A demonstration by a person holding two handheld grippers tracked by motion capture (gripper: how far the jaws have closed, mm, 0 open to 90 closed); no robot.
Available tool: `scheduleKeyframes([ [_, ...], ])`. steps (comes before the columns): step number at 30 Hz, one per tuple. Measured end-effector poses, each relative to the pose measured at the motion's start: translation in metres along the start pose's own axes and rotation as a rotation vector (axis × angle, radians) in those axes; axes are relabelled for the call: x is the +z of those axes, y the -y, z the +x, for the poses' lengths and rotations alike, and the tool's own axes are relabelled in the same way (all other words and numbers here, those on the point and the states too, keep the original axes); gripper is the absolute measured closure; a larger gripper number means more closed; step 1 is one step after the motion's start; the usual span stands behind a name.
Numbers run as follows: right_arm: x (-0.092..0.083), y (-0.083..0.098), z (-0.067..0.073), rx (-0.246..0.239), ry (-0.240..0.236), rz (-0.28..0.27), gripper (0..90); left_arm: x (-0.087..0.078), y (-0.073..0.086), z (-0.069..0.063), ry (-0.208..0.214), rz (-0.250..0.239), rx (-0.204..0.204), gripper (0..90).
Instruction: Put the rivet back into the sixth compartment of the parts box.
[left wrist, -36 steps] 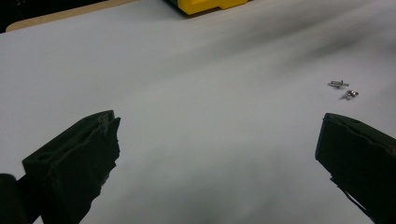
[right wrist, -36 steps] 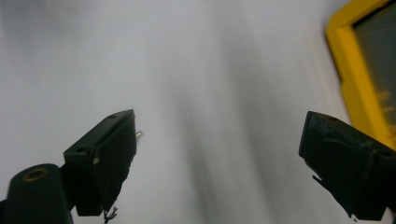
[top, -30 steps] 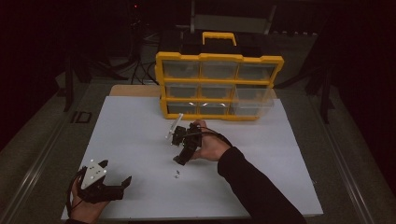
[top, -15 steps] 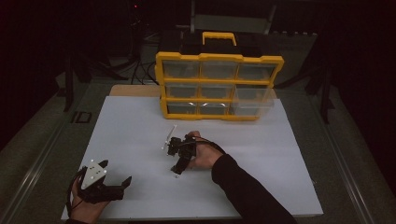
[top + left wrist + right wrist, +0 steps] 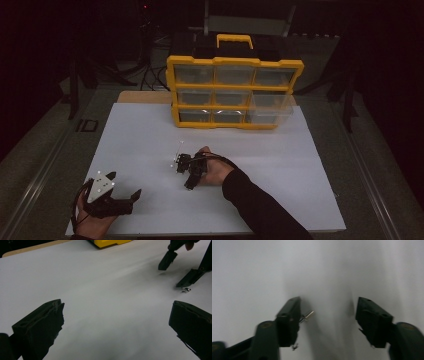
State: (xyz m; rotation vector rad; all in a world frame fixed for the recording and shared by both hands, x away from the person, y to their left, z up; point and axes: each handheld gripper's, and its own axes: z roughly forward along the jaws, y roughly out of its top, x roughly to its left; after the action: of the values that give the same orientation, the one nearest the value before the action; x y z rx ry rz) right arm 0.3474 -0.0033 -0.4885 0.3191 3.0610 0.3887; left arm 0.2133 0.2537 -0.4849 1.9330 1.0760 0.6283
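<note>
A small metal screw (image 5: 308, 314) lies on the white tabletop (image 5: 300, 165), and the left gripper view shows it as a tiny shiny piece (image 5: 186, 290). My right gripper (image 5: 328, 301) points down at it near the table's middle (image 5: 184, 177). Its jaws have just been closing and stand partly apart. The screw lies between them, against the left jaw in the right gripper view, with a wide gap to the other jaw. My left gripper (image 5: 125, 186) rests at the front left corner with its jaws wide open (image 5: 117, 303) and nothing between them.
A yellow organiser case (image 5: 232, 92) with clear drawers and a carry handle stands upright at the back of the table. One clear drawer (image 5: 270, 105) sticks out at its right. Dark floor and stands surround the table.
My right gripper has come down and toward the table's near side, onto the white surface, and its jaws have narrowed around the small screw. The left gripper has stayed put.
</note>
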Motion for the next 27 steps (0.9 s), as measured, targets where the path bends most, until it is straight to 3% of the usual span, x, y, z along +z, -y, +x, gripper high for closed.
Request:
scheduleKeyframes([
  [4,0.001,0.000,0.001,-0.006,-0.029,0.016,52.3,0.000,0.000,0.000,-0.001,-0.001,0.000,0.4],
  [13,-0.001,-0.004,0.008,-0.038,-0.039,0.109,81.6,0.000,0.000,0.000,-0.001,0.000,0.000,0.5],
  [19,-0.001,-0.008,0.011,-0.072,-0.030,0.143,83.0,0.000,0.000,0.000,-0.002,-0.002,-0.001,0.4],
  [27,-0.012,-0.005,0.001,-0.047,-0.037,0.109,82.9,0.000,0.000,0.000,-0.002,-0.001,0.000,0.4],
])
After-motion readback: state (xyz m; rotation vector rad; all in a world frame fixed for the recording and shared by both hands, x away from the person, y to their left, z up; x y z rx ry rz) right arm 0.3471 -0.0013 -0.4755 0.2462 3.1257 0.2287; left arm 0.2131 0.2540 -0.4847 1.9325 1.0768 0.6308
